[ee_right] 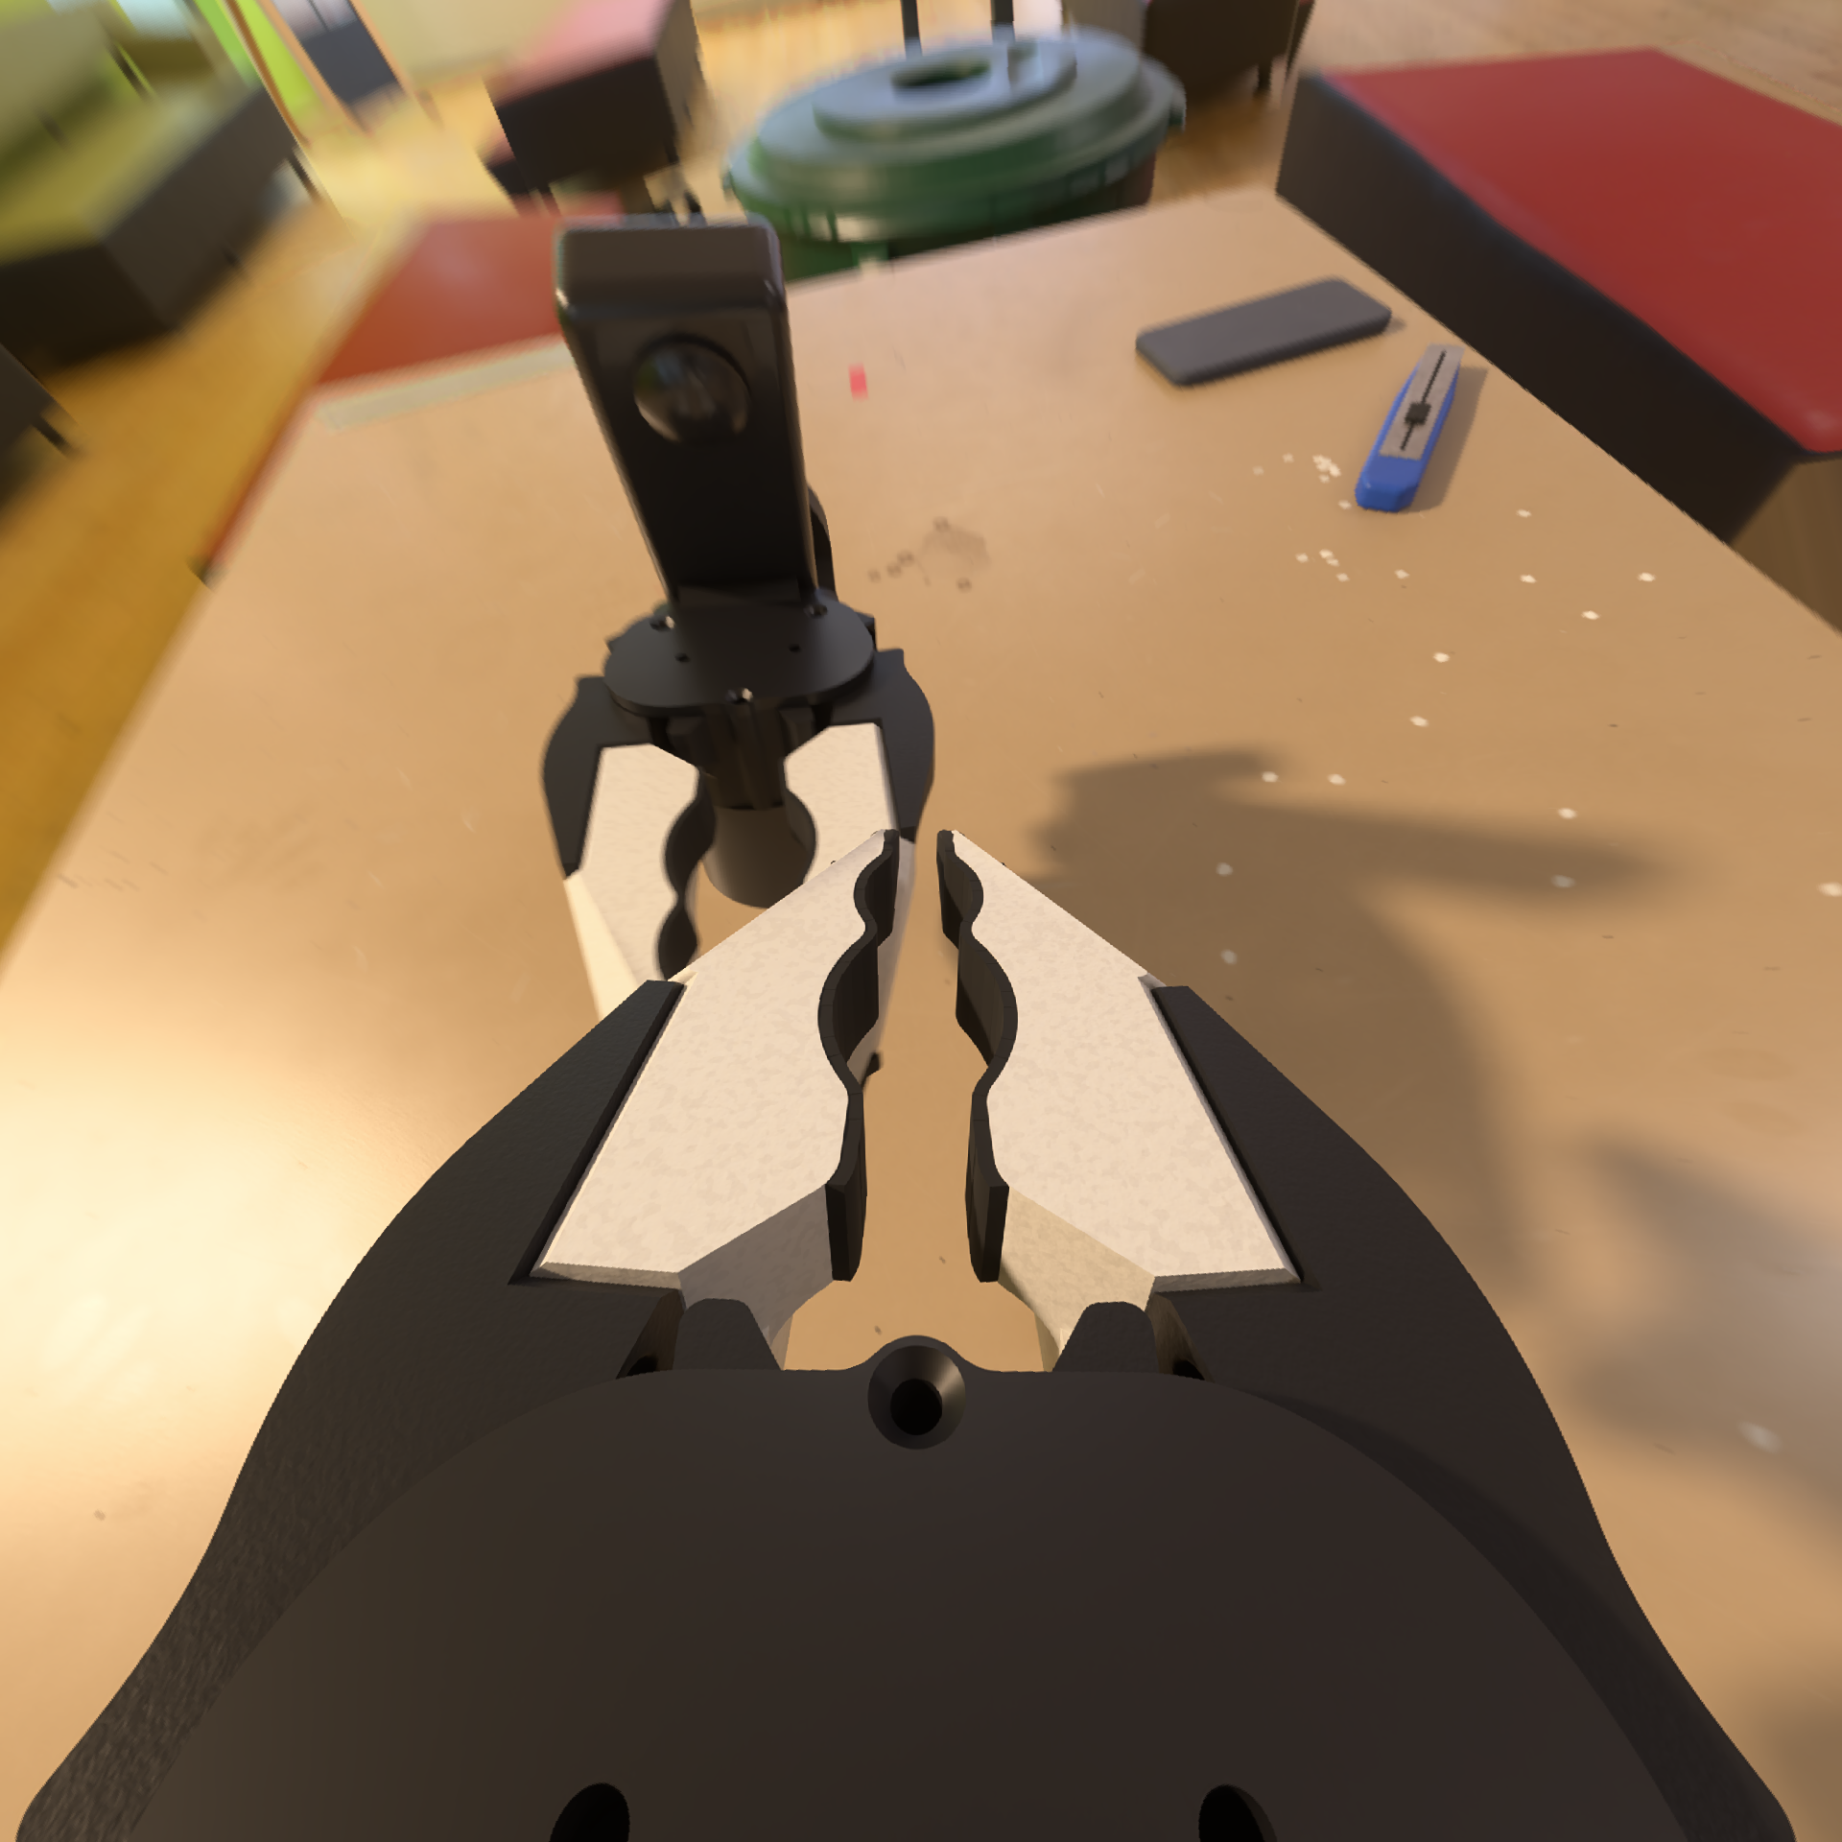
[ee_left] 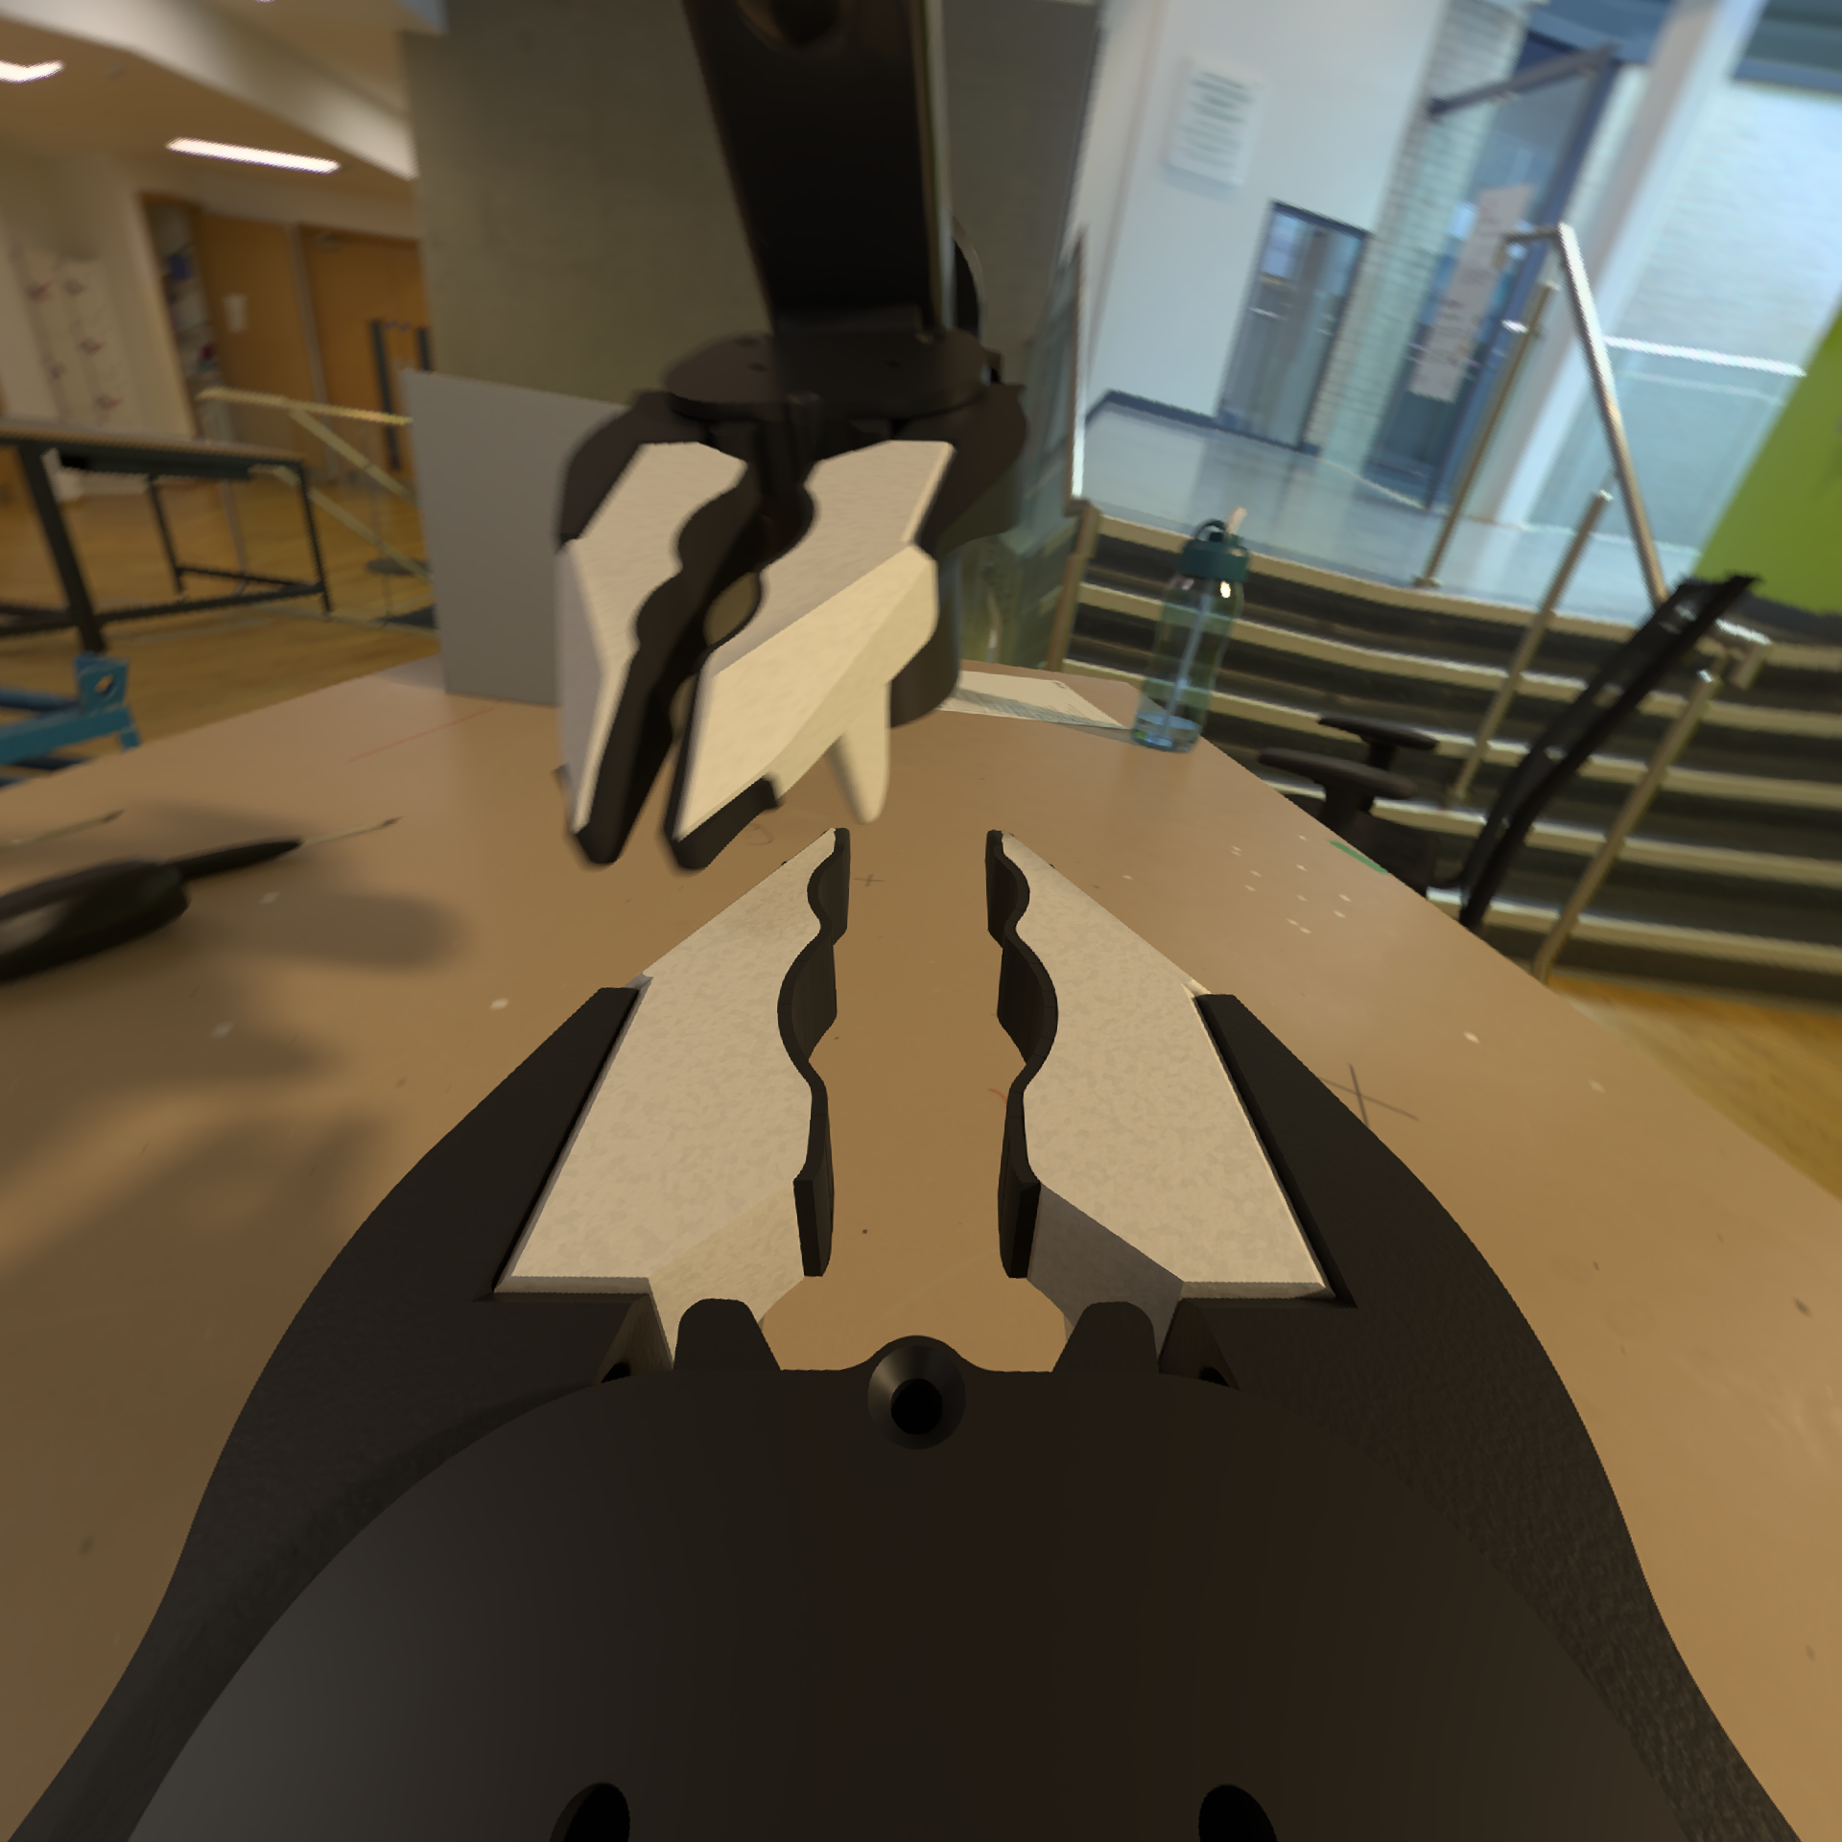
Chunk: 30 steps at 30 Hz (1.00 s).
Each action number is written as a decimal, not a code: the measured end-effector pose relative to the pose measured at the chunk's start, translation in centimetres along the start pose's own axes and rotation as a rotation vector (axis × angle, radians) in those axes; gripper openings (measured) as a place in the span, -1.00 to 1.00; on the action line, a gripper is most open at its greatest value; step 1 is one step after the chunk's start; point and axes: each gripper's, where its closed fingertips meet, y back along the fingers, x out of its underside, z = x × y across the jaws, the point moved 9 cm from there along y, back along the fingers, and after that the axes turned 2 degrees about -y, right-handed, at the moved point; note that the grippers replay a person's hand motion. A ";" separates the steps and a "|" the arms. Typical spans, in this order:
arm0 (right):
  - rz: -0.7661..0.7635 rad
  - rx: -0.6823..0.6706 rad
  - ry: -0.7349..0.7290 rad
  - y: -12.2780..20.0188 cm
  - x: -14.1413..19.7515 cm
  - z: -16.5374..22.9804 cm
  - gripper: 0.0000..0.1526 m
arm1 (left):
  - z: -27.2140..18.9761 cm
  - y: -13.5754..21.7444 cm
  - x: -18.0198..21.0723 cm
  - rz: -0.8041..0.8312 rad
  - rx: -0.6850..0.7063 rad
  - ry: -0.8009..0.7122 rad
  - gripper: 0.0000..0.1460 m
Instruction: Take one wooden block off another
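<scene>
left gripper [ee_left: 917, 847]: matte black shell, cream fingers, wavy black pads
right gripper [ee_right: 917, 847]: showing matching colours, one centre screw hole

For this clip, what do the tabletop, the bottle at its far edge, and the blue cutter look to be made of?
Tabletop: probably fibreboard or laminate, matte tan, grainless, lightly scuffed and marked.
Bottle: likely clear tinted plastic, glossy, see-through wall with a dark teal cap.
Blue cutter: seemingly a plastic body, smooth blue, with a grey metal-looking slider strip along its top.
No wooden blocks show in either view.
</scene>
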 end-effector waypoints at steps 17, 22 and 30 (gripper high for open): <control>0.044 0.237 -0.027 4.8 9.5 -2.7 -0.37 | 2.6 1.2 1.2 0.227 -0.384 0.026 -0.85; 0.184 0.255 0.138 2.8 11.0 -3.1 -0.50 | 2.1 0.1 2.2 0.450 -0.452 -0.178 -0.48; 0.268 0.270 0.066 0.5 12.8 -4.9 -0.58 | 2.2 -0.1 2.5 0.488 -0.485 -0.204 -0.43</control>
